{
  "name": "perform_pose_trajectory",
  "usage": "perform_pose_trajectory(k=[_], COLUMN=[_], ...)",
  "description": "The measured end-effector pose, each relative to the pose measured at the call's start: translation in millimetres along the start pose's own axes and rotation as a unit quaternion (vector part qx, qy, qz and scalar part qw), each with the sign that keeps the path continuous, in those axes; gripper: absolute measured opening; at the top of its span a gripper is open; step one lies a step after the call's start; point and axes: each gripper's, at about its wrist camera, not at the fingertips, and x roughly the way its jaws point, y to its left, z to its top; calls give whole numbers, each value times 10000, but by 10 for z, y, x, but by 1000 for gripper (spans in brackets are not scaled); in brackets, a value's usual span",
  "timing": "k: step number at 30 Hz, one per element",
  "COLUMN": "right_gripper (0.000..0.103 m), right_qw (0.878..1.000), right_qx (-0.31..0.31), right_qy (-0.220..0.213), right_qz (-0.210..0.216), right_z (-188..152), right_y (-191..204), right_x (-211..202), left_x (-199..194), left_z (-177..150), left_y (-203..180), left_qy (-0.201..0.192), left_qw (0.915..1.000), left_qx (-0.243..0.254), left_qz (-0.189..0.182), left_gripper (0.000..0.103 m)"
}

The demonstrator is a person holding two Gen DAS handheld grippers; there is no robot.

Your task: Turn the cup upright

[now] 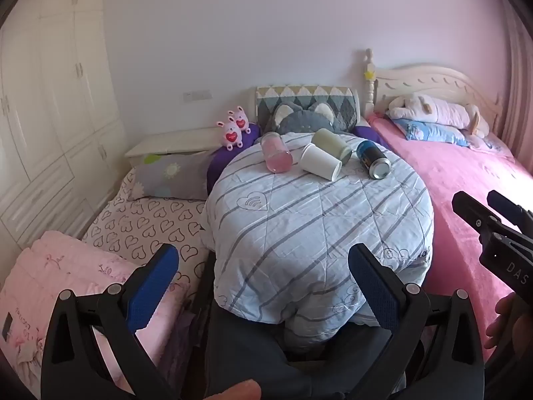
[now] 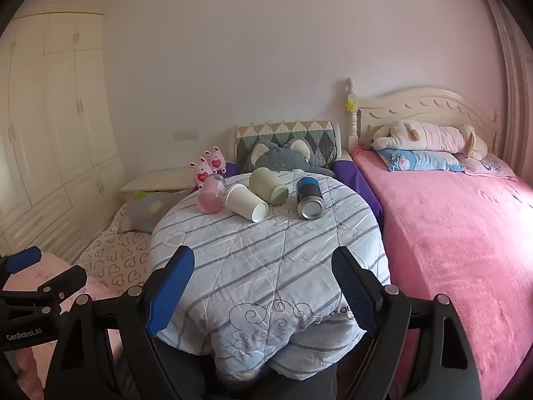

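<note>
Several cups lie on their sides at the far end of a round surface covered by a striped quilt (image 1: 316, 220) (image 2: 266, 253): a pink glass jar (image 1: 275, 152) (image 2: 211, 194), a white cup (image 1: 320, 161) (image 2: 246, 202), a pale green cup (image 1: 331, 143) (image 2: 268, 186) and a blue metal can (image 1: 373, 159) (image 2: 310, 197). My left gripper (image 1: 263, 286) is open and empty, well short of the cups. My right gripper (image 2: 263, 293) is open and empty, also near the quilt's near edge. The right gripper also shows in the left wrist view (image 1: 489, 220).
A pink bed (image 2: 449, 233) with plush toys lies to the right. A heart-print mattress (image 1: 146, 226) and a grey pillow (image 1: 170, 175) lie to the left. Two pink bunny toys (image 1: 235, 126) and a grey cat cushion (image 1: 303, 118) sit behind the cups. A wardrobe (image 1: 50, 100) stands left.
</note>
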Motion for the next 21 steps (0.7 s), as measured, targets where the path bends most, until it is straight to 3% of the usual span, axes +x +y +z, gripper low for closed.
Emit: perform_pose_trajectory(k=[21], right_gripper=[85], right_qw=[10000], right_qx=[-10], right_qy=[15], right_qz=[-9], right_z=[5], right_y=[-7], right_x=[9], left_x=[2], left_z=[0], left_y=[-2], left_qy=[26], left_qw=[10000], left_qx=[24], left_qz=[17], left_gripper=[103])
